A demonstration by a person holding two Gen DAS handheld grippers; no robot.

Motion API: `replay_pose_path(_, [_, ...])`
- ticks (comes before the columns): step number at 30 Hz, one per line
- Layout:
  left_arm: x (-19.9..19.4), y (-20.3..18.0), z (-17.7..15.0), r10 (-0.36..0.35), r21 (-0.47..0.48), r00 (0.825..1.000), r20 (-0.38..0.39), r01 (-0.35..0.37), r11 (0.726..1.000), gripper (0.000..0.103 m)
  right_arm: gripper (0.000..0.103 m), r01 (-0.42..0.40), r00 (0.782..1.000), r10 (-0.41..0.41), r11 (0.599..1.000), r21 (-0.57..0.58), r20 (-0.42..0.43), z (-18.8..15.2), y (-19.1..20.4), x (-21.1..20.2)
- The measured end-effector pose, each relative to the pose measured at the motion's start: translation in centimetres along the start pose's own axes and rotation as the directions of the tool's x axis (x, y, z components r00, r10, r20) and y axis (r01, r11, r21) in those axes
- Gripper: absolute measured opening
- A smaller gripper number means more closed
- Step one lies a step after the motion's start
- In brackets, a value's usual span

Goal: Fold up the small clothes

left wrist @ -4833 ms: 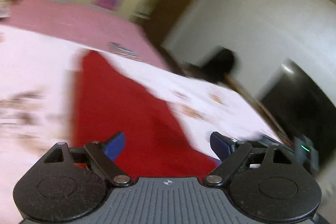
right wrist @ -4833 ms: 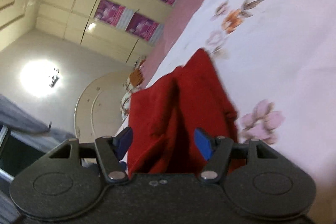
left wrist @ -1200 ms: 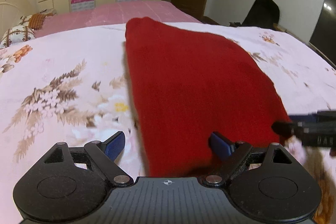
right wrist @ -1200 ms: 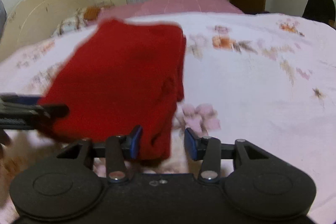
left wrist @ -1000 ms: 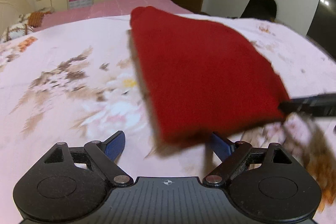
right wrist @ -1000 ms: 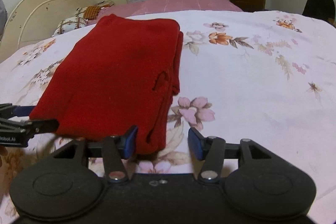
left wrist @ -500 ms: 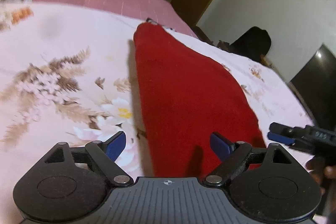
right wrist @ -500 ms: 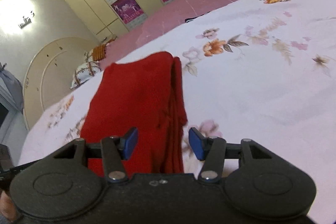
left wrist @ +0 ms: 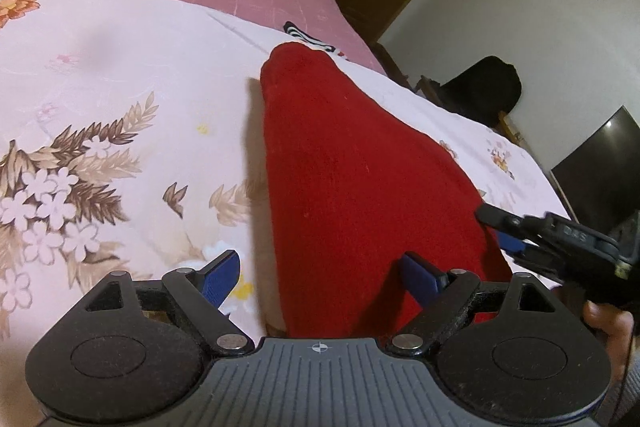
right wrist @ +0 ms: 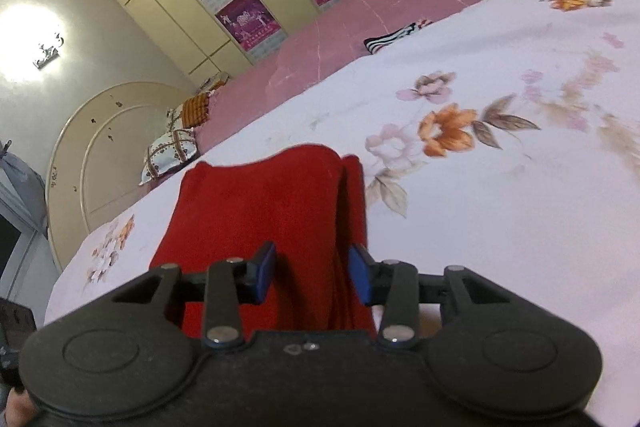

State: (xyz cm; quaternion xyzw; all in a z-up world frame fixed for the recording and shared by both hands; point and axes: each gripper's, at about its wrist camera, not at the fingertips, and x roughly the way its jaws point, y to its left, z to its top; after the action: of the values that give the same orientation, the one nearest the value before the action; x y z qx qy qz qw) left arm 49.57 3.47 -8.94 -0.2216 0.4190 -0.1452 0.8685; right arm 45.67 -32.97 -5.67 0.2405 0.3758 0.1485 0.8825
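Both grippers point downward over the near end of the folded red garment [left wrist: 360, 179] lying on the floral bedsheet [left wrist: 100, 99]. Left gripper [left wrist: 320, 275]: jaws wide apart, gripping nothing. Right gripper [right wrist: 312, 273]: jaws have just been closing, cloth edge between them, pads not visibly pressing
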Motion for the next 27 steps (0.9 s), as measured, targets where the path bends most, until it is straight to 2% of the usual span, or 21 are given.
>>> replay_pose_path(1, [0.1,0.0,0.2,-0.007,-0.004,1.000,0.000,0.007,1.000,0.087,0.032,-0.004,1.000,0.004,1.000,-0.002,0.003,0.3,0.0,0.6])
replay_pose_path(2, [0.3,0.0,0.3,-0.019,-0.003,1.000,0.000,0.019,1.000,0.087,0.016,-0.009,1.000,0.009,1.000,-0.008,-0.001,0.5,0.1,1.1])
replay_pose_path(3, [0.3,0.2,0.5,-0.030,0.002,1.000,-0.001,0.030,1.000,0.087,0.009,-0.028,0.999,0.028,0.999,-0.035,0.019,0.7,0.4,1.0])
replay_pose_path(5, [1.0,0.4,0.7,-0.073,0.009,0.997,-0.029,0.074,0.997,0.087,0.009,-0.053,0.994,0.068,0.983,-0.173,0.080,0.8,2.1,0.3])
replay_pose_path(6, [1.3,0.5,0.8,-0.088,0.008,0.995,-0.040,0.089,0.996,0.087,0.009,-0.023,0.996,0.039,0.979,-0.203,0.074,0.9,2.5,0.6])
replay_pose_path(8, [1.4,0.4,0.9,-0.094,0.023,0.995,-0.042,0.095,0.995,0.087,0.022,0.061,0.998,-0.060,0.980,-0.190,0.011,1.4,1.9,2.1])
replay_pose_path(10, [1.4,0.5,0.9,-0.100,0.027,0.994,-0.042,0.101,0.995,0.087,0.042,0.078,0.997,-0.078,0.984,-0.161,0.003,1.6,1.1,1.9])
replay_pose_path(11, [1.6,0.8,1.0,-0.106,0.022,0.993,-0.043,0.107,0.994,0.087,0.054,0.064,0.998,-0.064,0.989,-0.135,0.007,1.7,0.6,1.2])
replay_pose_path(12, [1.7,0.9,1.1,-0.114,0.017,0.993,-0.044,0.115,0.993,0.087,0.082,0.048,0.999,-0.046,0.993,-0.107,0.014,1.7,0.1,0.3])
replay_pose_path(13, [1.8,1.0,1.2,-0.118,0.015,0.992,-0.044,0.119,0.993,0.087,0.088,0.022,1.000,-0.021,0.996,-0.084,0.018,1.6,-0.3,-0.4])
replay_pose_path(15, [1.7,1.3,1.3,-0.124,0.013,0.991,-0.044,0.125,0.992,0.087,0.082,-0.040,0.999,0.039,0.999,-0.030,-0.030,1.5,-1.5,-1.2])
replay_pose_path(18, [2.2,1.5,1.7,-0.135,0.003,0.990,-0.052,0.135,0.991,0.087,0.084,-0.118,0.984,0.128,0.989,0.089,-0.124,1.4,-3.7,-1.0])
replay_pose_path(20, [2.5,1.3,1.9,-0.134,0.005,0.989,-0.057,0.134,0.991,0.087,0.083,-0.135,0.972,0.163,0.976,0.171,-0.167,1.0,-4.9,-0.2])
replay_pose_path(21, [2.7,1.2,2.0,-0.135,0.009,0.989,-0.061,0.135,0.991,0.087,0.081,-0.116,0.970,0.153,0.974,0.193,-0.189,0.7,-5.2,0.3])
replay_pose_path(23, [3.0,1.0,2.1,-0.145,0.015,0.987,-0.073,0.147,0.989,0.087,0.081,-0.126,0.970,0.158,0.977,0.174,-0.183,0.3,-5.0,0.6])
replay_pose_path(24, [3.2,1.0,2.2,-0.155,0.013,0.985,-0.078,0.157,0.988,0.083,0.079,-0.130,0.970,0.159,0.978,0.165,-0.182,0.1,-4.8,0.7])
replay_pose_path(25, [3.4,1.1,2.3,-0.172,0.003,0.981,-0.085,0.173,0.985,0.076,0.077,-0.132,0.971,0.160,0.978,0.160,-0.180,0.0,-4.6,0.9])
replay_pose_path(27, [3.7,1.5,2.4,-0.200,-0.031,0.975,-0.095,0.198,0.980,0.076,0.073,-0.145,0.967,0.172,0.978,0.149,-0.188,0.0,-4.3,1.2])
